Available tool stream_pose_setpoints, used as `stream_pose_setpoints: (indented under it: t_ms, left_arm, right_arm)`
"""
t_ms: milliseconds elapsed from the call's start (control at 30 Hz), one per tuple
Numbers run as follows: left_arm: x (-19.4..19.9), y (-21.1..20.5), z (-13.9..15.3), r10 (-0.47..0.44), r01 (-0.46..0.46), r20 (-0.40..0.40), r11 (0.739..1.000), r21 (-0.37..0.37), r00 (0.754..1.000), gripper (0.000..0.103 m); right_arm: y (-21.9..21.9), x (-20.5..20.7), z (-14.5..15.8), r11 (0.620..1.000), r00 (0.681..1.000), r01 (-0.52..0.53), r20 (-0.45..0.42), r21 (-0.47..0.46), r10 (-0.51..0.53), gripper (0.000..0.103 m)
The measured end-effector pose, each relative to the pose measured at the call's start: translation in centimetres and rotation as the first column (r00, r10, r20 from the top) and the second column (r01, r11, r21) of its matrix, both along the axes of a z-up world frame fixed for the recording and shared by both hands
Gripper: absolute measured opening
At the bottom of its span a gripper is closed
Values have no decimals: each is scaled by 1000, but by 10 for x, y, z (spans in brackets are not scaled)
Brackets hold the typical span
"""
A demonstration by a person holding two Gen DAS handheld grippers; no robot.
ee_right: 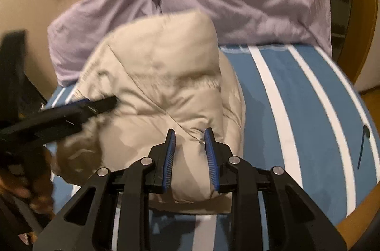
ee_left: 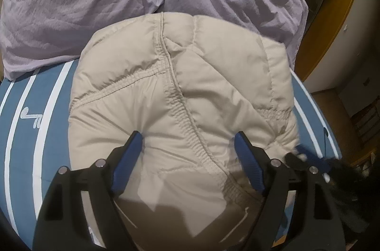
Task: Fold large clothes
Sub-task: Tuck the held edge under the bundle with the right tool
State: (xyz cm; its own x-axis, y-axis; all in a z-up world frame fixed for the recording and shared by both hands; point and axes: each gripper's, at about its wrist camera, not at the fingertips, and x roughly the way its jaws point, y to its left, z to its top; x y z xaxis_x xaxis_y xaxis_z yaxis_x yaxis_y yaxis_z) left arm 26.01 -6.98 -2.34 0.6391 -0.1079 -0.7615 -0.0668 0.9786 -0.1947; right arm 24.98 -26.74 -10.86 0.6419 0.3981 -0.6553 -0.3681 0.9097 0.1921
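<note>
A: Any readable writing?

B: None. Only a small white embroidered mark (ee_left: 30,116) on the bed cover, not legible as letters. A dark mark (ee_right: 363,146) sits on the cover's right side, also unreadable.

A: Scene, big to small?

B: Bed with blue, white-striped cover (ee_left: 23,144). Two wrinkled lilac pillows (ee_left: 78,6) at the head, touching each other. Beige puffer jacket (ee_left: 171,94) lies bunched on the cover, its far edge against the pillows; quilted, puckered seams, soft sheen.

A: Grippers?

B: Left hand-held gripper (ee_left: 188,146): jaws spread wide over the jacket's near edge, pressing into the padding, nothing clamped. Right hand-held gripper (ee_right: 190,144): jaws narrowed around a fold of jacket at its near corner; fabric fills the gap, so it's grasping the jacket.
</note>
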Motion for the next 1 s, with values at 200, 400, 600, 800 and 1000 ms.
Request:
stream_pose_setpoints:
  t_ms: [200, 400, 600, 800, 1000]
  left_arm:
    - [-4, 4, 11, -7, 8, 20, 999, -44, 1000, 81]
    - [-3, 12, 21, 14, -12, 28, 998, -60, 1000, 81]
    - [-3, 28, 30, 66, -65, 53, 998, -11, 996, 81]
    - [3, 39, 19, 122, -123, 16, 991, 53, 992, 82]
    - [4, 29, -2, 116, -116, 5, 983, 140, 993, 91]
  right_arm:
    - [-2, 4, -20, 1000, 1000, 5, -27, -9, -5, 27]
    - [-5, 9, -34, 1000, 999, 3, -44, -1, -3, 27]
    - [-4, 12, -37, 1000, 998, 10, -56, 2, -10, 27]
    - [-3, 13, -36, 1000, 998, 16, -62, -1, -16, 27]
    - [-5, 11, -30, 1000, 998, 17, -56, 4, -17, 29]
